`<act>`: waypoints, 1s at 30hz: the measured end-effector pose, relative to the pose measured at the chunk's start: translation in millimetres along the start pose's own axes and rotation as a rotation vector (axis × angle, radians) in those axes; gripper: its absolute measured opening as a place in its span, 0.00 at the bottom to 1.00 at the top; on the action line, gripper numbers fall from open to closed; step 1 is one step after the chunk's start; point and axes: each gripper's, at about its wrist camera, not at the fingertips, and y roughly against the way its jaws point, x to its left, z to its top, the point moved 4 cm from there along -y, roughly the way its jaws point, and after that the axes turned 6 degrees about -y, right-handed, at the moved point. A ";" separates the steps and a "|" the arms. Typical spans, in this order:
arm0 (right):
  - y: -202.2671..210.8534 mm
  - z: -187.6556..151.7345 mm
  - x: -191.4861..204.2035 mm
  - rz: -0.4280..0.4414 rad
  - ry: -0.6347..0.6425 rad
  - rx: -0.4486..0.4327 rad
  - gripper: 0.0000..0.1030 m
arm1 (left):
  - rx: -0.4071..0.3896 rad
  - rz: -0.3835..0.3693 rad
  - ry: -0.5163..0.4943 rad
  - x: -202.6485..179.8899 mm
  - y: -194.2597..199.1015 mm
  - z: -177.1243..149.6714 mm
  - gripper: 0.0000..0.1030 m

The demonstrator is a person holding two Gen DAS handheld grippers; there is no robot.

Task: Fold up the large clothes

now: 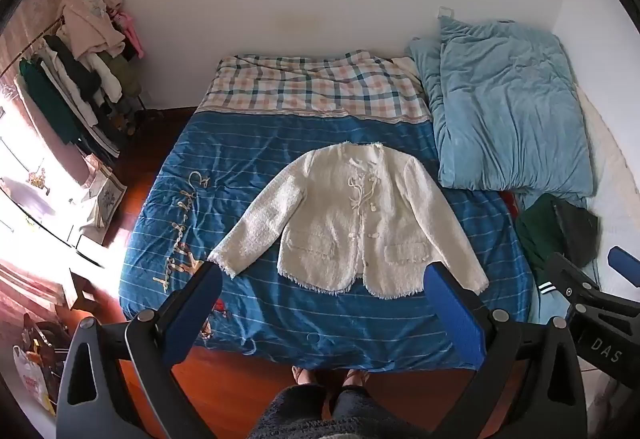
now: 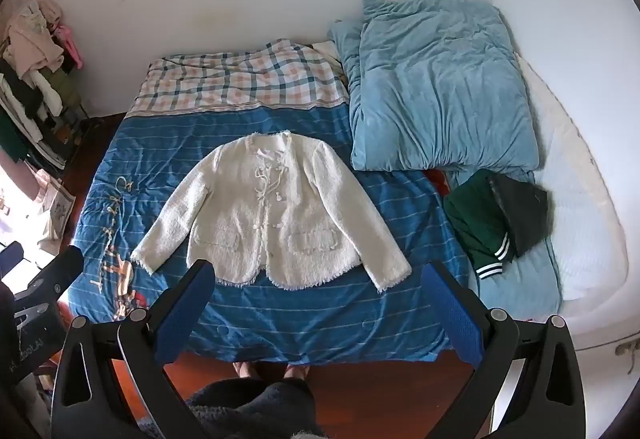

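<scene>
Cream tweed jacket (image 1: 348,223) lies flat mid-bed on the blue striped cover (image 1: 248,167), bare cover around its fringed edges; left gripper (image 1: 322,303) spread wide, holding nothing. Right wrist view: right gripper (image 2: 316,299) equally spread above the foot edge.

Bare bedspread (image 2: 320,323) lies open on the jacket's (image 2: 272,215) near and left sides; to its right the quilt (image 2: 440,87) and green clothes (image 2: 480,231) crowd the bed.
</scene>
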 end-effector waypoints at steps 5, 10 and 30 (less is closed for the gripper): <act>0.5 1.6 1.3 -0.003 0.003 -0.001 1.00 | 0.000 -0.007 0.005 0.0 -1.4 0.9 1.00; 1.1 2.3 2.1 -0.004 0.003 0.001 1.00 | -0.002 -0.012 0.008 -1.3 -1.9 0.7 1.00; 3.1 2.0 2.5 -0.005 0.005 0.002 1.00 | -0.001 -0.017 0.015 -0.1 0.3 6.0 1.00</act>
